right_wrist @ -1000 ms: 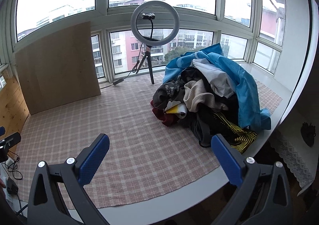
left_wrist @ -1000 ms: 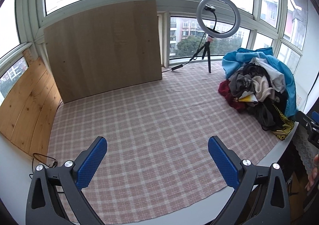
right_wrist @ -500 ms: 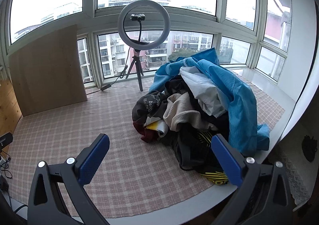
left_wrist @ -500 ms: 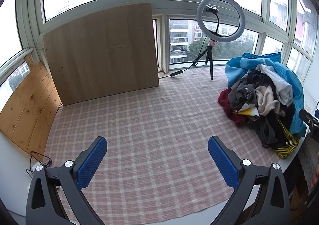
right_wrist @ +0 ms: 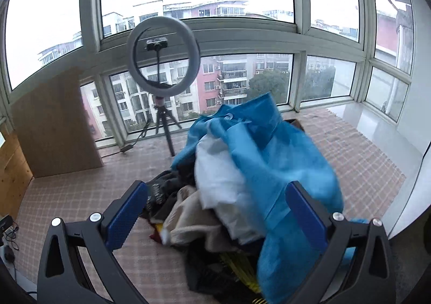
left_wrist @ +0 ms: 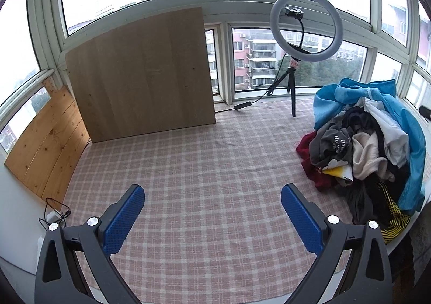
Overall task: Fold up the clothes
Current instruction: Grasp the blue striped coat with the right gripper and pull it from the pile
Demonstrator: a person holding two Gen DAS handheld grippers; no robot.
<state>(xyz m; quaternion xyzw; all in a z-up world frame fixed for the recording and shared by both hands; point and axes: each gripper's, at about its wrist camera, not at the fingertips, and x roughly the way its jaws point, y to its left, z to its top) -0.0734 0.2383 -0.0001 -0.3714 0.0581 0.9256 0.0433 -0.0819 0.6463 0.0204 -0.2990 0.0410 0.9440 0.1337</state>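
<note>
A heap of mixed clothes (left_wrist: 371, 153) lies at the right end of the checked tablecloth (left_wrist: 204, 174), with a bright blue garment (left_wrist: 404, 115) draped over its back. My left gripper (left_wrist: 212, 212) hovers open over bare cloth, well left of the heap. In the right wrist view the heap (right_wrist: 242, 196) fills the middle, blue garment (right_wrist: 282, 164) on top, white (right_wrist: 218, 177) and beige (right_wrist: 188, 217) pieces beneath. My right gripper (right_wrist: 215, 212) stands open just above the heap, its jaws straddling the white and beige pieces, nothing pinched.
A ring light on a tripod (left_wrist: 304, 26) stands at the back by the windows, its cable (left_wrist: 242, 106) running left. A large wooden board (left_wrist: 140, 75) leans at the back left. Cables and a plug (left_wrist: 54, 216) lie off the cloth's left edge.
My right gripper has moved forward and right, closing in on the heap until it sits over it. The left gripper has shifted slightly forward over the cloth. Both stayed open.
</note>
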